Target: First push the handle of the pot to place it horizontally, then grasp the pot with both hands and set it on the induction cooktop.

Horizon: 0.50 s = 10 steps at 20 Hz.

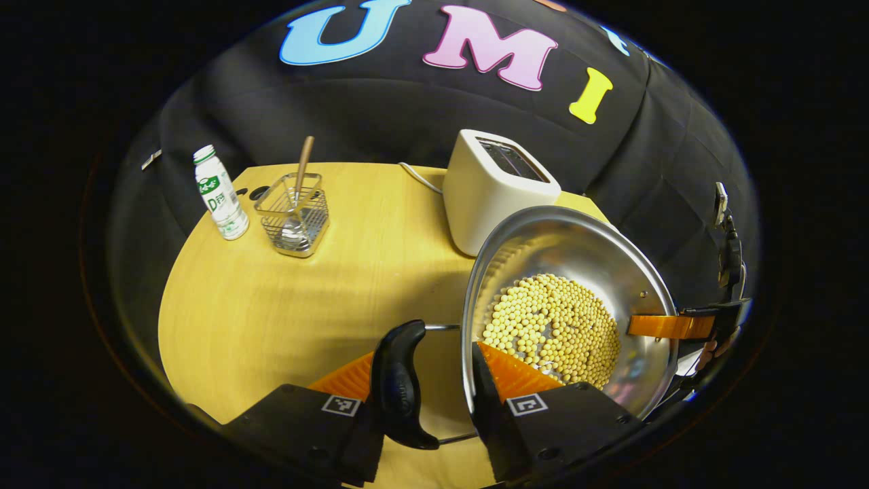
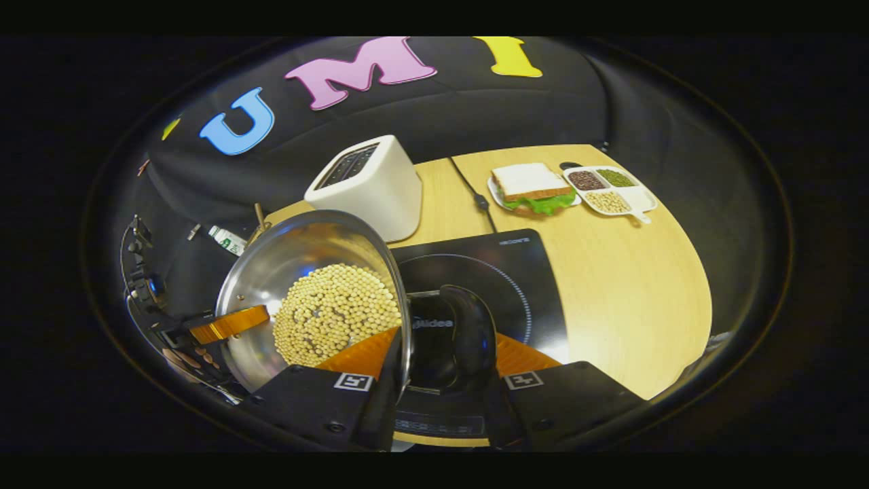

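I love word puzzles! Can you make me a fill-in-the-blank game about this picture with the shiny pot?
1. The pot is filled with small round yellow ____.
2. Behind the pot stands a white ____.
3. On the table, beside the white bottle, a spoon stands in a wire ____.
4. In the right gripper view, the black ____ lies on the table just beyond the pot.

Missing words: beans; toaster; basket; cooktop

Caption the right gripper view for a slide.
Both grippers carry the round steel pot of pale beans by its black side handles above the black induction cooktop.
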Motion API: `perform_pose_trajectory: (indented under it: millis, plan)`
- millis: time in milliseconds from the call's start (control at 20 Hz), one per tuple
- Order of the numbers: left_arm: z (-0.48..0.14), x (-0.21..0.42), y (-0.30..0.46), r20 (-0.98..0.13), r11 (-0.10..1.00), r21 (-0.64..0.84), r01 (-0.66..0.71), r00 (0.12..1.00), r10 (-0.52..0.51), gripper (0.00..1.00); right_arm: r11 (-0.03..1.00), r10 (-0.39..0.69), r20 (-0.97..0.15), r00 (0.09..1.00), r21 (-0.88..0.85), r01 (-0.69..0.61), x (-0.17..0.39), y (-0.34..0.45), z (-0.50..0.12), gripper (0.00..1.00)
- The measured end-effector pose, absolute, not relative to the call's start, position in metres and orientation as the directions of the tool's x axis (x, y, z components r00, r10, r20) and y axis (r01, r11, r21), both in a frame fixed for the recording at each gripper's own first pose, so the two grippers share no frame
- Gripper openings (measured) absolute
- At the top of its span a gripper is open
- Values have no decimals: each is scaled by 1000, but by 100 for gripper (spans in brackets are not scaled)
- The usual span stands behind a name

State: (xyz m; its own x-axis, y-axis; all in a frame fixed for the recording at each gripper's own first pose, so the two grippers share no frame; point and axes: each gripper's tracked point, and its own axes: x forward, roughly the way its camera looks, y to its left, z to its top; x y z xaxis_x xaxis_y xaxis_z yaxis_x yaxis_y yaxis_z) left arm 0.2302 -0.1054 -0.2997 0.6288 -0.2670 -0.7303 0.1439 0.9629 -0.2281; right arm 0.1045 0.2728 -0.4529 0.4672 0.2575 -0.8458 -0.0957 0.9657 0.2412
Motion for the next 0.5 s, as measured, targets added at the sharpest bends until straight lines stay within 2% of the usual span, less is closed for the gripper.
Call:
perform_pose_trajectory:
  millis: [500]
  plan:
    - [-313,237,-176,-723,960,-232,155,632,-277,63,970,242,-855,459,231,-82,104,272,-455,55]
